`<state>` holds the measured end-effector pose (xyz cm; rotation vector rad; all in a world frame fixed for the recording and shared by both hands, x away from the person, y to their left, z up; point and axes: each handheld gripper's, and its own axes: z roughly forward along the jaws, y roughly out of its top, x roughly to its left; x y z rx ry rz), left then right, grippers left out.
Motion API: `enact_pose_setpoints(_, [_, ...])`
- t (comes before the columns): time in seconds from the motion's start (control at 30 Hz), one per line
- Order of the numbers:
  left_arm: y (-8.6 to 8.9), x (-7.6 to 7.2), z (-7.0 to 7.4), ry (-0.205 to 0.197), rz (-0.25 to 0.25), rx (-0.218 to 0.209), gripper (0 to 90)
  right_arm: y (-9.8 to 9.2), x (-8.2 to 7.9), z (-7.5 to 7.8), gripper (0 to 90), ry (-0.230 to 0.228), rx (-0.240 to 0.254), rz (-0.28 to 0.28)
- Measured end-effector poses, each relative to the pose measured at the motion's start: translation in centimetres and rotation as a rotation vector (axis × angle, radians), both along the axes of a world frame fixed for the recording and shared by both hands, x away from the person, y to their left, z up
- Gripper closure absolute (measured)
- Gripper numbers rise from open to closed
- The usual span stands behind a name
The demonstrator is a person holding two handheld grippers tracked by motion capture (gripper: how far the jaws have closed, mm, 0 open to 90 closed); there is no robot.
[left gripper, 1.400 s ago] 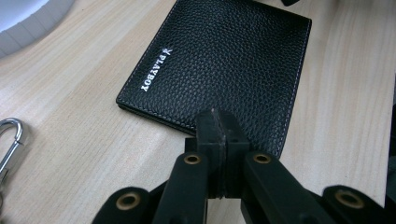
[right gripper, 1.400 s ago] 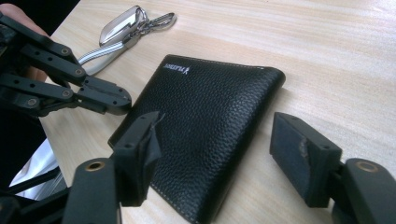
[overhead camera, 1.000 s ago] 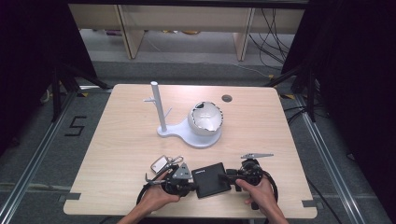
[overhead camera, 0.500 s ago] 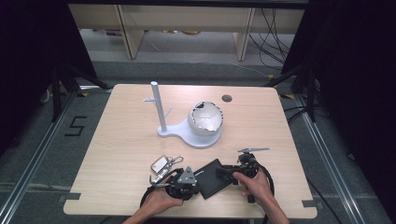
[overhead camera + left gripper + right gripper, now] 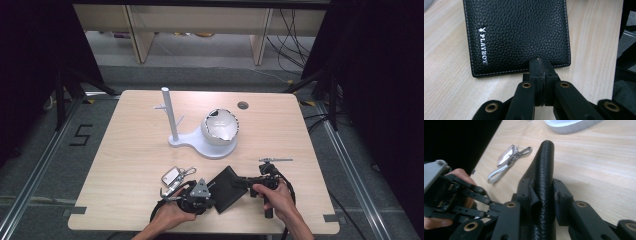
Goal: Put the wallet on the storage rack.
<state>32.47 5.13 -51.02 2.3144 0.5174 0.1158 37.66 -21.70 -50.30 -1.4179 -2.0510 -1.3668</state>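
Right gripper view looks straight down the folded spine of a black wallet (image 5: 543, 182), which the right claw (image 5: 541, 192) grasps from both sides, one jaw pressed to each face. Held on edge like this, the wallet seems lifted or tipped up so that its other side can be reached. Beyond that claw's tips lies a key fob with its ring and strap (image 5: 507, 161) on the table (image 5: 604, 170), and further off the rim of a white stand base (image 5: 571, 126).

In the left gripper view the left claw (image 5: 541, 67) is clenched tight, jaws pressed together with nothing between them, its tip just at the wallet's near stitched edge. That looks like bracing or nudging rather than gripping.

From the high view the wallet sits between the two claws, touching both, near the table's front edge.
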Motion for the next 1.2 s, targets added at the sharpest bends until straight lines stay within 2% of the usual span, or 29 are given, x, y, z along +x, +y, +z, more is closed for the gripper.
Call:
enact_pose_setpoints(0.03, [0.1, 0.1, 0.1, -0.007, -0.024, 0.026, 88.5, 0.0, -0.1, 0.1, 72.0, 0.008, -0.011, -0.006])
enact_pose_setpoints(0.07, [0.1, 0.1, 0.1, -0.004, -0.018, 0.018, 88.5, 0.1, 0.0, 0.1, 72.6, -0.015, -0.01, -0.002])
enact_pose_setpoints(0.1, [-0.1, -0.1, -0.1, 0.006, 0.012, -0.016, 88.4, 0.1, 0.0, 0.1, 74.1, -0.033, 0.001, 0.013])
enact_pose_setpoints(0.13, [-0.1, -0.1, -0.1, 0.006, 0.012, -0.016, 88.3, 0.1, 0.0, 0.1, 74.1, -0.033, 0.001, 0.013])
enact_pose_setpoints(0.17, [0.2, 0.1, 0.1, -0.009, -0.028, 0.03, 88.2, 0.3, -0.4, 0.6, 74.9, 0.027, 0.0, -0.004])
enact_pose_setpoints(0.2, [0.2, 0.1, 0.1, -0.007, -0.026, 0.026, 88.1, 0.2, -0.2, 0.4, 75.3, -0.047, -0.003, 0.016])
enact_pose_setpoints(0.23, [0.2, 0.1, 0.1, -0.007, -0.026, 0.026, 88.1, 0.2, -0.3, 0.6, 75.7, -0.028, -0.014, 0.012])
enact_pose_setpoints(0.27, [0.0, 0.0, 0.0, 0.003, 0.003, -0.009, 88.1, 0.2, -0.3, 0.6, 75.7, -0.028, -0.014, 0.012])
enact_pose_setpoints(0.3, [0.0, -0.1, -0.1, 0.006, 0.01, -0.016, 88.0, 0.2, -0.5, 0.9, 76.1, -0.033, 0.003, 0.036])
enact_pose_setpoints(0.33, [0.0, -0.1, 0.0, 0.003, -0.002, -0.004, 87.9, 0.3, -0.5, 1.0, 76.2, -0.033, 0.002, 0.033])
enact_pose_setpoints(0.37, [0.0, -0.1, 0.0, 0.003, -0.002, -0.004, 87.6, 0.4, -0.5, 0.9, 76.4, -0.049, -0.006, 0.024])
enact_pose_setpoints(0.4, [-0.1, -0.2, -0.1, 0.017, 0.016, -0.032, 87.0, 0.4, -0.4, 0.8, 76.6, -0.069, -0.005, 0.028])
enact_pose_setpoints(0.47, [-0.1, -0.2, -0.1, 0.025, 0.015, -0.036, 82.8, 0.5, -0.5, 1.0, 77.0, -0.074, -0.003, 0.038])
enact_pose_setpoints(0.5, [0.0, -0.3, 0.2, 0.014, -0.003, -0.022, 81.2, 0.5, -0.5, 1.1, 77.1, -0.077, -0.005, 0.035])
enact_pose_setpoints(0.53, [0.0, -0.5, 0.3, 0.013, 0.013, -0.036, 78.7, 0.6, -0.5, 1.2, 77.4, -0.083, -0.004, 0.037])
enact_pose_setpoints(0.63, [0.2, -0.6, 0.7, 0.001, 0.009, -0.044, 68.8, 0.7, -0.7, 1.5, 77.7, -0.087, 0.009, 0.05])
enact_pose_setpoints(0.7, [1.0, -0.9, 1.5, -0.012, 0.028, -0.089, 62.9, 0.9, -0.8, 2.1, 78.1, -0.126, 0.001, 0.059])
enact_pose_setpoints(0.77, [1.6, -1.3, 2.1, -0.004, 0.05, -0.114, 56.2, 0.9, -0.9, 2.7, 78.2, -0.154, -0.001, 0.058])
enact_pose_setpoints(0.8, [1.6, -1.3, 2.1, -0.004, 0.05, -0.114, 54.0, 0.8, -1.0, 3.0, 78.3, -0.146, 0.009, 0.056])
enact_pose_setpoints(0.83, [2.1, -1.4, 2.4, -0.021, 0.041, -0.1, 50.5, 0.7, -0.8, 3.1, 78.3, -0.173, 0.006, 0.058])
enact_pose_setpoints(0.87, [2.8, -1.9, 2.8, -0.026, 0.068, -0.107, 47.1, 0.6, -0.8, 3.4, 78.3, -0.173, 0.018, 0.055])
enact_pose_setpoints(0.93, [3.6, -2.3, 3.2, -0.024, 0.085, -0.103, 40.0, 0.5, -0.8, 3.9, 78.3, -0.175, 0.031, 0.045])
enact_pose_setpoints(0.97, [4.1, -2.5, 3.3, -0.028, 0.102, -0.1, 37.9, 0.4, -0.7, 4.0, 78.3, -0.193, 0.027, 0.048])
enact_pose_setpoints(1.03, [4.5, -2.6, 3.4, -0.028, 0.116, -0.118, 35.2, 0.3, -0.7, 4.3, 78.3, -0.187, 0.035, 0.04])
enact_pose_setpoints(1.07, [5.4, -2.7, 3.5, -0.03, 0.136, -0.115, 33.7, 0.1, -0.5, 4.7, 78.3, -0.208, 0.036, 0.031])
enact_pose_setpoints(1.1, [5.4, -2.7, 3.5, -0.03, 0.136, -0.115, 33.1, 0.1, -0.5, 4.7, 78.3, -0.208, 0.036, 0.031])
enact_pose_setpoints(1.13, [6.2, -3.0, 3.6, -0.027, 0.167, -0.118, 32.7, -0.1, -0.2, 4.9, 78.3, -0.233, 0.033, 0.021])
enact_pose_setpoints(1.17, [6.8, -3.0, 3.6, -0.036, 0.165, -0.099, 32.5, -0.2, -0.1, 5.2, 78.3, -0.23, 0.041, 0.025])
enact_pose_setpoints(1.2, [7.0, -3.2, 3.5, -0.023, 0.194, -0.12, 32.0, -0.4, 0.1, 5.4, 78.2, -0.246, 0.04, 0.017])
